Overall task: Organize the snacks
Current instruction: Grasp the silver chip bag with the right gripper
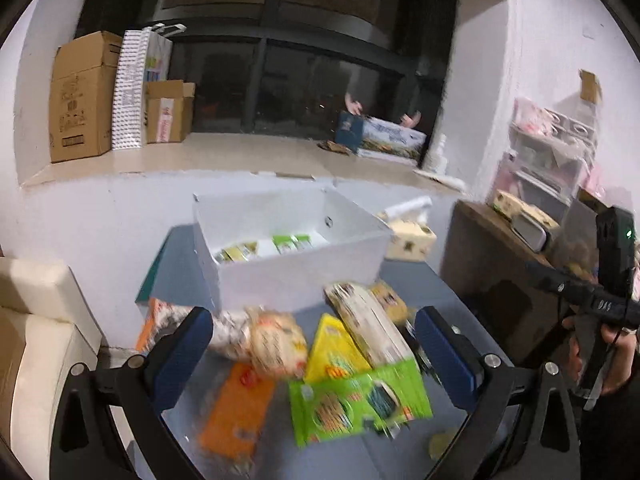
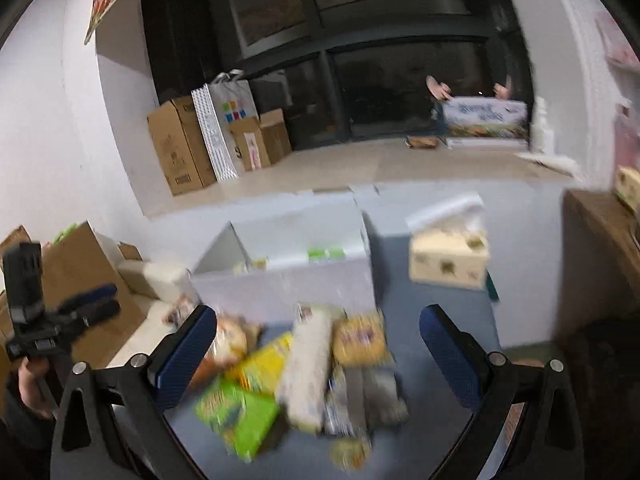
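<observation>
1. Left wrist view: left gripper [image 1: 314, 354] spread wide, nothing between the blue pads [image 1: 182, 356]; it hangs over the snack pile.
2. Same view: snack pile on a grey table [image 1: 448, 300]. Nearest is a green pack [image 1: 360, 404]; a yellow pack [image 1: 332, 350] touches its far edge. An orange pack [image 1: 236, 412] lies to the left, a round bagged snack [image 1: 276, 344] just beyond it, and a long pale pack [image 1: 368, 324] to the right.
3. Same view: white bin [image 1: 288, 240] stands beyond the pile, open at the top, a few green-labelled packs inside. Tissue box [image 1: 412, 240] just right of the bin. The frame is motion-blurred.
4. Right wrist view: right gripper [image 2: 318, 354] also wide, holding nothing, above the same pile.
5. Same view: green pack [image 2: 236, 416] near left, long pale pack [image 2: 308, 368] centre, white bin [image 2: 288, 276] beyond, tissue box [image 2: 450, 260] far right. Heavy blur; labels unreadable.
</observation>
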Action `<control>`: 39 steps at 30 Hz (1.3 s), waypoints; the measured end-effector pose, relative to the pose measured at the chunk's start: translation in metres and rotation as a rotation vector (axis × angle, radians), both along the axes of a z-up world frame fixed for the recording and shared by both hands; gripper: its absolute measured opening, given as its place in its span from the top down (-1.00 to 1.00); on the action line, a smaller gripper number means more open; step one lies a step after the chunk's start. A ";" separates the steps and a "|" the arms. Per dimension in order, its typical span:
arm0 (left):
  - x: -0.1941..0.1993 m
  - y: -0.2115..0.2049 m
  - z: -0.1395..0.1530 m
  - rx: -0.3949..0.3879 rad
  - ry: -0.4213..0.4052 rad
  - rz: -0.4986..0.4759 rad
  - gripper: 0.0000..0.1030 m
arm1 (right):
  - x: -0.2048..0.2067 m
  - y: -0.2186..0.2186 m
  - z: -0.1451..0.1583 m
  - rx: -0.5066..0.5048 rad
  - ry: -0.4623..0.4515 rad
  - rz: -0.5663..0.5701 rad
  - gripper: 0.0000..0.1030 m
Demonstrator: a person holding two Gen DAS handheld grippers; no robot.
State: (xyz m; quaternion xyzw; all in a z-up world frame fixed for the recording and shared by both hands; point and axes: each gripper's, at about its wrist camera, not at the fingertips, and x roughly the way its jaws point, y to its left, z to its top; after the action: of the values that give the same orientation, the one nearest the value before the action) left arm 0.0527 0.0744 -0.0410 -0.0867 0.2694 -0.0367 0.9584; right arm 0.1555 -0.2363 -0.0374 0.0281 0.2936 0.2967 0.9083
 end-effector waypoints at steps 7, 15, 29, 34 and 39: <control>-0.019 -0.025 -0.017 0.036 0.045 -0.051 -1.00 | -0.020 -0.012 -0.052 -0.101 0.087 -0.050 -1.00; -0.024 -0.031 -0.026 0.065 0.073 -0.094 -1.00 | 0.014 0.016 -0.086 -0.195 0.138 -0.007 -1.00; -0.024 -0.038 -0.040 0.092 0.109 -0.164 -1.00 | 0.083 0.043 -0.150 -0.237 0.343 0.036 -0.74; -0.019 -0.046 -0.050 0.109 0.139 -0.236 -1.00 | 0.075 0.025 -0.130 -0.177 0.296 0.036 -0.39; -0.011 -0.065 -0.061 0.209 0.150 -0.372 -1.00 | 0.059 0.005 -0.093 -0.112 0.220 0.028 -0.37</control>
State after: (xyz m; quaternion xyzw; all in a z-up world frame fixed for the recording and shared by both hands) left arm 0.0420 0.0092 -0.1022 0.0618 0.3538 -0.1779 0.9162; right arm 0.2150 -0.2311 -0.1299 0.0056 0.4080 0.2878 0.8664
